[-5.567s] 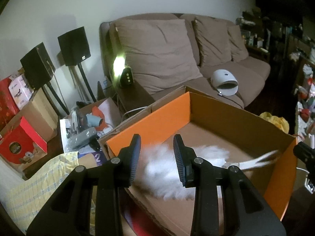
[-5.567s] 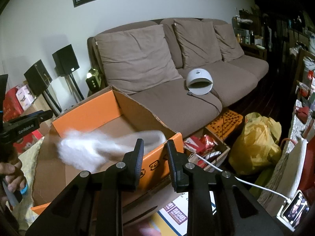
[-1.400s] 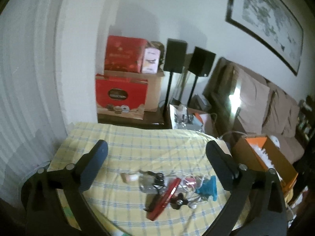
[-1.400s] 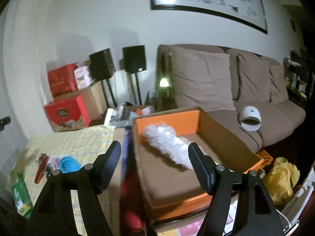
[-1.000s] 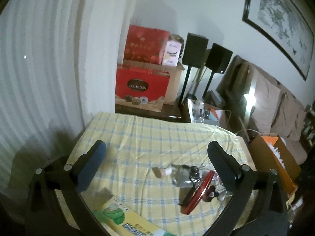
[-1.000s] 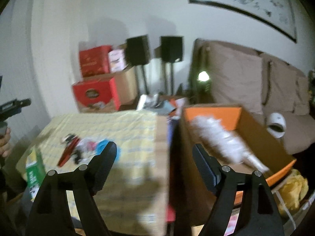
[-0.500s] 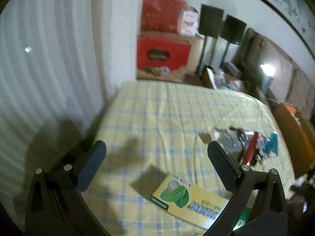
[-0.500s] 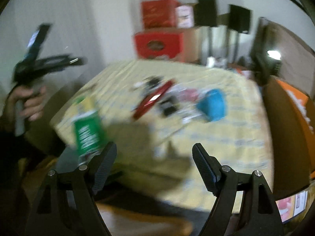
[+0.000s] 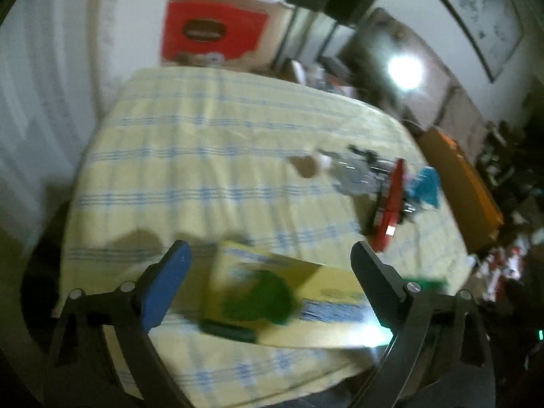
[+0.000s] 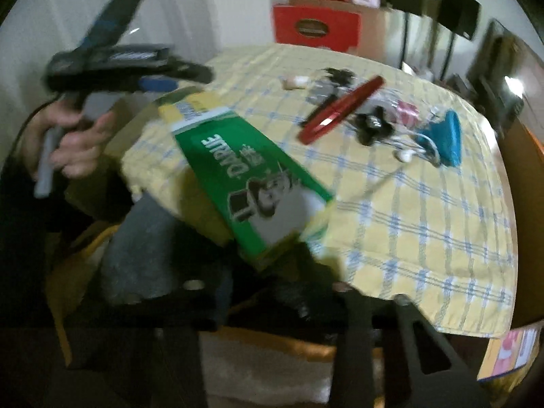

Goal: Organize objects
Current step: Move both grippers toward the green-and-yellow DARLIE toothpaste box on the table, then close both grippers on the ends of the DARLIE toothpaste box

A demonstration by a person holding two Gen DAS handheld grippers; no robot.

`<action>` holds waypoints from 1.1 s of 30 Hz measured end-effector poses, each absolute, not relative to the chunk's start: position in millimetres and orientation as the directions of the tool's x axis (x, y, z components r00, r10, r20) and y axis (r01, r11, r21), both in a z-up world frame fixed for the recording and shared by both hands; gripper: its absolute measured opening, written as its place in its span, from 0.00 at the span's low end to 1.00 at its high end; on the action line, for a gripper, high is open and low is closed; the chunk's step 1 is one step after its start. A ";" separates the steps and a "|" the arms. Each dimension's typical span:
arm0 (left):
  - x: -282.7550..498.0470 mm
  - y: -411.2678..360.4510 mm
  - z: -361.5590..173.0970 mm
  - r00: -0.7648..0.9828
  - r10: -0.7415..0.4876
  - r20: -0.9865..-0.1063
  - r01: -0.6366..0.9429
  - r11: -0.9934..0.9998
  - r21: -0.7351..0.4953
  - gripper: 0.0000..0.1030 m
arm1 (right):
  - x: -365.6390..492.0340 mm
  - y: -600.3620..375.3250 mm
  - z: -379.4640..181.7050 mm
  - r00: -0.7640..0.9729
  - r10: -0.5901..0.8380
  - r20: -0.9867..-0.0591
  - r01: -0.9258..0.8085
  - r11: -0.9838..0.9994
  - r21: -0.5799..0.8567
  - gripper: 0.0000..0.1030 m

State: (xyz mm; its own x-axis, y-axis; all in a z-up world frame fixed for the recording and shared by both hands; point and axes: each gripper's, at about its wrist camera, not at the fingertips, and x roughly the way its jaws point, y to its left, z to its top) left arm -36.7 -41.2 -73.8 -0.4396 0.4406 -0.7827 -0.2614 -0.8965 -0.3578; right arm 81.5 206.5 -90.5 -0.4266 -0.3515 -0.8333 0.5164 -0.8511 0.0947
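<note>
Toothpaste box (image 10: 251,183), green and yellow, lies at the near edge of the checked tabletop (image 9: 210,156). Our right gripper (image 10: 268,292) is closing on its near end, pad contact blurred. Our left gripper (image 9: 268,272) spreads wide over the box, closing slightly, untouching.

Bench cloth (image 10: 425,204): woven cotton look, matt, slightly rumpled. Green box (image 10: 251,183): printed cardboard, semi-glossy. Red case (image 10: 343,108): shiny hard plastic. Blue pouch (image 10: 447,136): soft, matt. Left tongs (image 9: 268,275): matt black plastic, blue rubbery pad.
</note>
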 end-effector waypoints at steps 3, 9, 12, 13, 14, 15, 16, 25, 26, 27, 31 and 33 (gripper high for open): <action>-31.7 -23.8 -71.9 -0.440 0.428 -0.790 -0.302 -0.898 -0.319 0.92 | 69.3 220.9 -84.2 -0.467 -0.348 -0.813 0.457 -0.882 0.115 0.19; -26.3 2.0 -70.1 -0.427 0.426 -0.798 -0.357 -0.890 -0.284 0.92 | 54.4 256.2 -73.2 -0.525 -0.337 -0.781 0.370 -0.917 0.147 0.24; -25.2 8.8 -69.8 -0.423 0.422 -0.802 -0.367 -0.889 -0.274 0.92 | 47.9 267.9 -72.6 -0.524 -0.372 -0.766 0.338 -0.917 0.214 0.33; -24.5 10.0 -69.6 -0.426 0.418 -0.802 -0.372 -0.890 -0.266 0.92 | 46.7 270.6 -72.9 -0.524 -0.382 -0.761 0.331 -0.915 0.231 0.35; -24.0 10.6 -69.4 -0.434 0.415 -0.800 -0.376 -0.890 -0.258 0.92 | 43.1 272.2 -74.4 -0.521 -0.385 -0.762 0.322 -0.915 0.242 0.36; -22.7 11.1 -67.9 -0.443 0.416 -0.794 -0.381 -0.889 -0.253 0.93 | 39.8 271.6 -74.6 -0.521 -0.382 -0.763 0.317 -0.917 0.243 0.37; -20.9 12.4 -65.9 -0.454 0.419 -0.786 -0.387 -0.888 -0.250 0.94 | 37.1 270.1 -74.5 -0.521 -0.377 -0.766 0.311 -0.919 0.241 0.41; -25.3 24.7 -70.8 -0.460 0.369 -0.807 -0.388 -0.902 -0.191 0.96 | 44.6 264.8 -70.7 -0.549 -0.364 -0.753 0.331 -0.921 0.204 0.52; -26.3 23.6 -70.9 -0.455 0.378 -0.806 -0.379 -0.902 -0.209 0.95 | 45.1 267.9 -70.4 -0.545 -0.383 -0.745 0.332 -0.915 0.228 0.53; -26.8 22.7 -70.4 -0.447 0.391 -0.805 -0.376 -0.898 -0.227 0.95 | 45.6 272.6 -69.0 -0.544 -0.408 -0.733 0.329 -0.907 0.262 0.54; -22.6 32.7 -67.3 -0.430 0.397 -0.810 -0.397 -0.890 -0.225 0.95 | 45.0 281.5 -63.2 -0.554 -0.427 -0.715 0.300 -0.903 0.307 0.63; -20.7 38.9 -66.5 -0.424 0.374 -0.825 -0.408 -0.892 -0.194 0.95 | 44.6 283.8 -63.2 -0.554 -0.421 -0.718 0.284 -0.907 0.312 0.66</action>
State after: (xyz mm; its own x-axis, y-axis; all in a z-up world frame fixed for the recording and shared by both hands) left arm -20.7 38.9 -66.5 -0.4243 0.3741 -0.8246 -0.4083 -0.8919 -0.1945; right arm 44.6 283.8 -63.2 -0.5540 -0.4208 -0.7184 0.2837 -0.9066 0.3123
